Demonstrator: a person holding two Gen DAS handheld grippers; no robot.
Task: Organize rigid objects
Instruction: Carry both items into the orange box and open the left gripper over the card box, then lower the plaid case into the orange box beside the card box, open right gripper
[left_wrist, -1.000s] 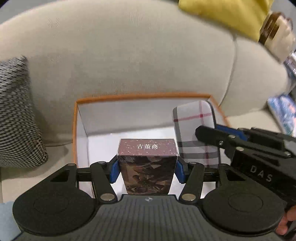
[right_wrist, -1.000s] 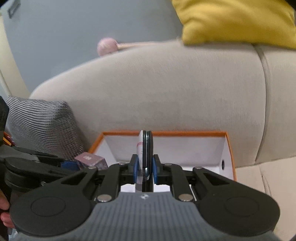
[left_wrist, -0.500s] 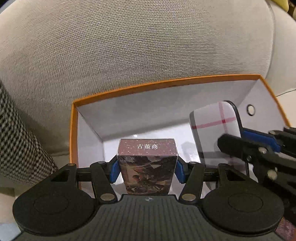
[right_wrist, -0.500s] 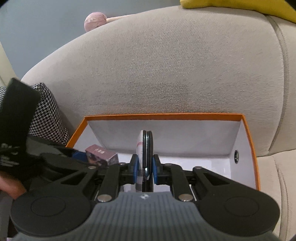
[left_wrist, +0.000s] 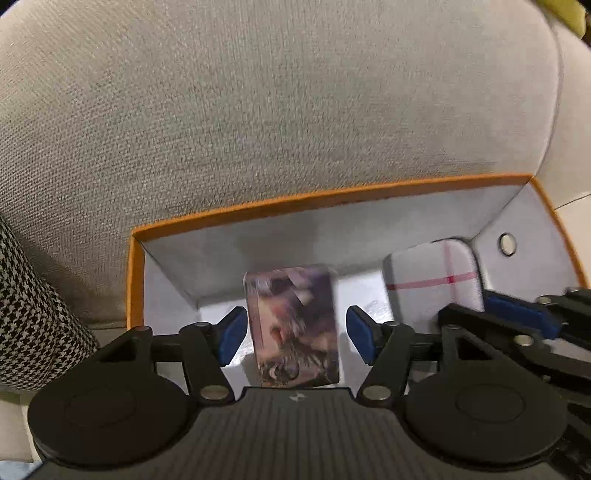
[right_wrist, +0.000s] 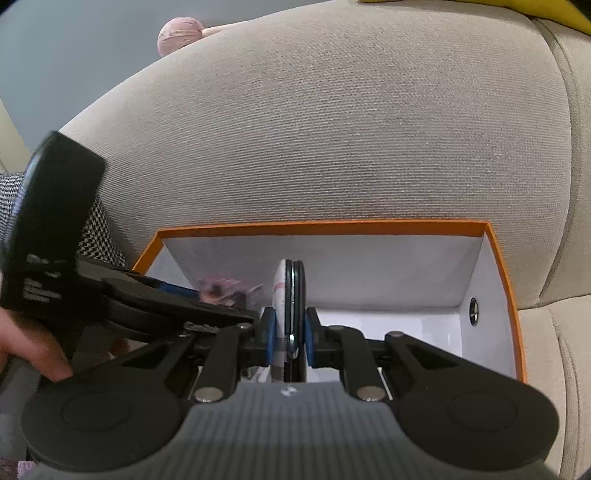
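An orange-rimmed box (left_wrist: 325, 195) with white inside sits on a beige sofa. My left gripper (left_wrist: 293, 334) is open over the box's left part; a purple illustrated card box (left_wrist: 295, 325) shows blurred between its blue pads, touching neither. My right gripper (right_wrist: 289, 332) is shut on a thin plaid-patterned case (right_wrist: 291, 295), held edge-on inside the orange box (right_wrist: 332, 224). The case also shows in the left wrist view (left_wrist: 432, 277), to the right of the card box. The card box appears blurred in the right wrist view (right_wrist: 225, 290), behind the left gripper's fingers.
The sofa backrest (left_wrist: 277, 103) rises right behind the box. A houndstooth cushion (left_wrist: 29, 325) lies to the left. A yellow pillow (right_wrist: 517, 7) and a pink ball on a stick (right_wrist: 179, 33) sit on top of the backrest. A hand (right_wrist: 26, 347) holds the left gripper.
My left gripper has opened and let go of the card box, which now shows its face, blurred. The right gripper has moved lower and closer into the box, still holding the case.
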